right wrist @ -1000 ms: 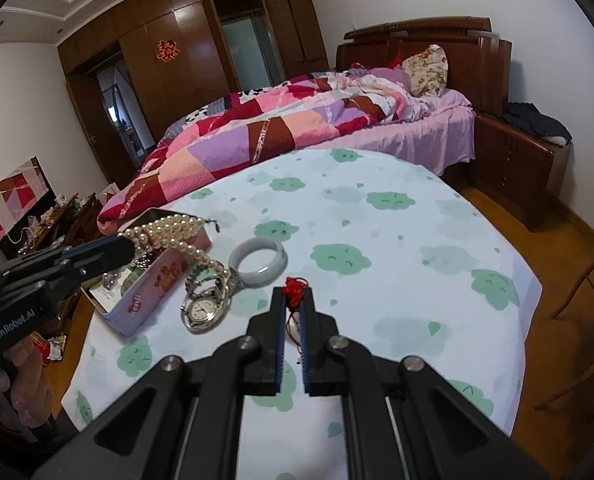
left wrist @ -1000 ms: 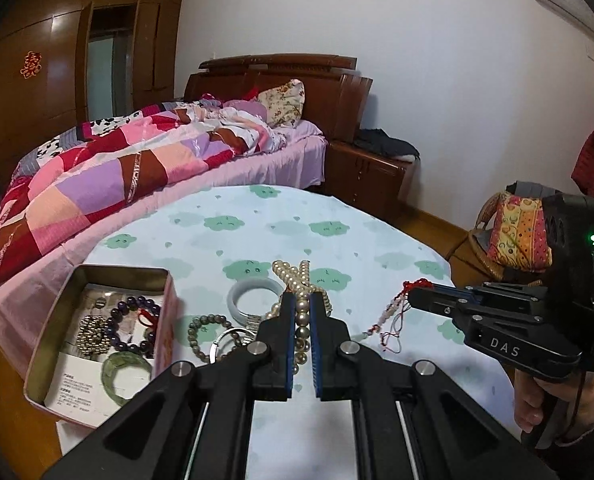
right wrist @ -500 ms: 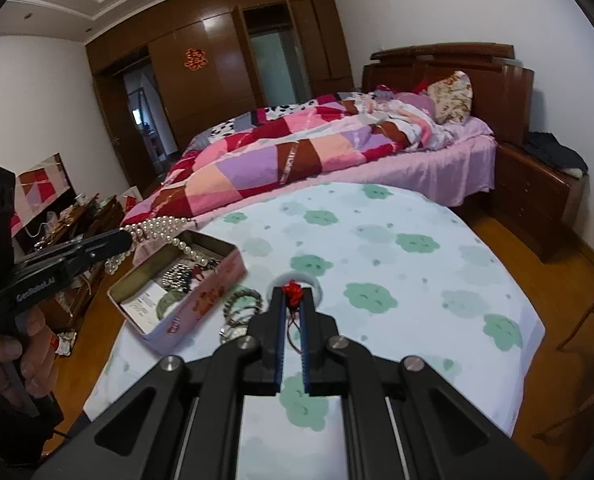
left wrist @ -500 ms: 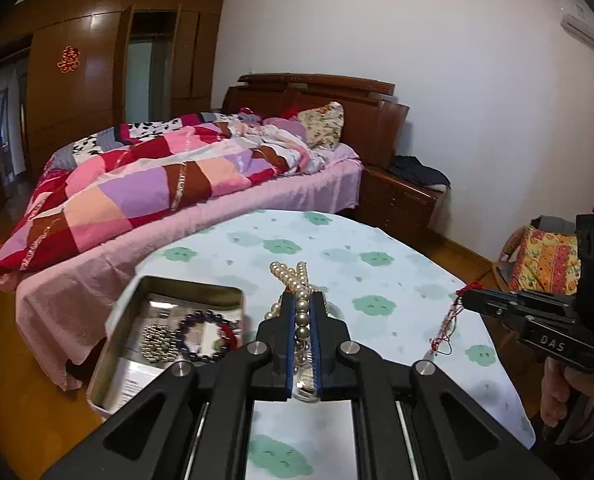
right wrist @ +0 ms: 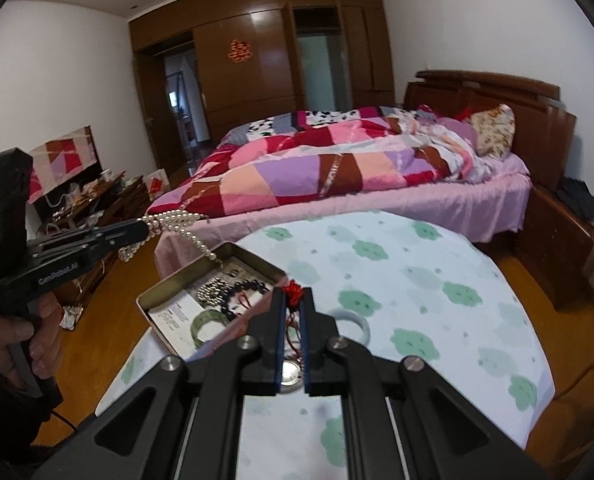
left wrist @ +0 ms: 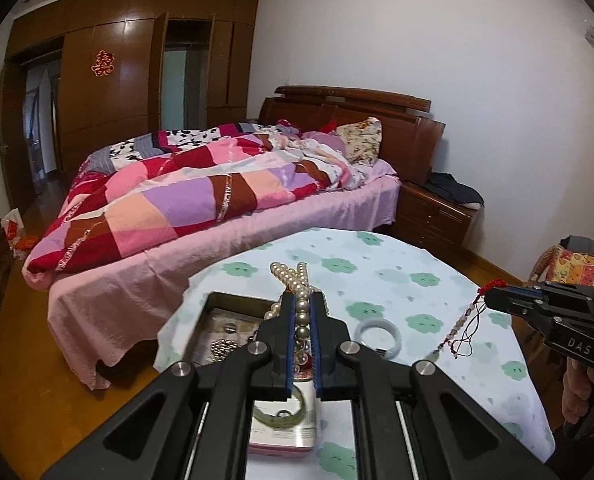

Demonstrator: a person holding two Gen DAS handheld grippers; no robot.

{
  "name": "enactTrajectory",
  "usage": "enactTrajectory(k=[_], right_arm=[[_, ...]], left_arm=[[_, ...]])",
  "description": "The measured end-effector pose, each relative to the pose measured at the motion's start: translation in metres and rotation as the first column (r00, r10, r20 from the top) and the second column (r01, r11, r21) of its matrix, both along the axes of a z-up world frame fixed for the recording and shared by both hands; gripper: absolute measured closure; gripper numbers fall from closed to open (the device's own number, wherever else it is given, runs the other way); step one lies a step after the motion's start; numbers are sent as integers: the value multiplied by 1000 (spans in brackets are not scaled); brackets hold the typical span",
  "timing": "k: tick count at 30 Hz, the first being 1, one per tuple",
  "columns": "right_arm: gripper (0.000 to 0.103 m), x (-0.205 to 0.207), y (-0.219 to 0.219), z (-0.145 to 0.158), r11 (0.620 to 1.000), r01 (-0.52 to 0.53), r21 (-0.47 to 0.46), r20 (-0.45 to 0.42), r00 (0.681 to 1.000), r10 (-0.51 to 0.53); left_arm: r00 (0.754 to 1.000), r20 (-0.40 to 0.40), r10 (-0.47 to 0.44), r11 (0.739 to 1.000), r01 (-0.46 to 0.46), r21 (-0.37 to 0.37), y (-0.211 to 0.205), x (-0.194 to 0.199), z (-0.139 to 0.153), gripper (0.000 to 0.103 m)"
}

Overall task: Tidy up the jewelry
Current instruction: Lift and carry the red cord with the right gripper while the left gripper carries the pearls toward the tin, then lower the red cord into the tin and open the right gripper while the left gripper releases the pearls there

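left gripper (left wrist: 302,312) clamping pearls (left wrist: 293,276), right gripper (right wrist: 293,304) pinching red cord (right wrist: 292,291); lower pearls slow into tin (right wrist: 165,284), probably coil so nothing snags.

The right gripper (left wrist: 493,300), seen from the left wrist, has "DAS" in pale letters on its black body. The left gripper (right wrist: 145,229), seen from the right wrist, bears "GenRobot.AI" in white along its side. A red double-happiness sign (right wrist: 237,51) hangs on the wooden wardrobe (right wrist: 257,80). Print on the paper (right wrist: 173,316) in the tin (right wrist: 157,286) is too small to read
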State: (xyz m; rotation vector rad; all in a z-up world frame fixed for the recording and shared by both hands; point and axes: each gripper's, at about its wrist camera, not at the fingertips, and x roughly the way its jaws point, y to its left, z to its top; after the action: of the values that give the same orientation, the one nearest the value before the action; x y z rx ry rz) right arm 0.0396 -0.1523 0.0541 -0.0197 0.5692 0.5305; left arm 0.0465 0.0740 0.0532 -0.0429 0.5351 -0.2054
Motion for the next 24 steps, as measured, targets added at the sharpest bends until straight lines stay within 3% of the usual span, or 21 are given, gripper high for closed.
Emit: enactTrajectory(k=[24], right_arm=[[95, 21, 108, 14, 978, -185, -97, 28, 982, 188]], left_arm=[[997, -48, 63, 998, -63, -10, 41, 27, -19, 98]])
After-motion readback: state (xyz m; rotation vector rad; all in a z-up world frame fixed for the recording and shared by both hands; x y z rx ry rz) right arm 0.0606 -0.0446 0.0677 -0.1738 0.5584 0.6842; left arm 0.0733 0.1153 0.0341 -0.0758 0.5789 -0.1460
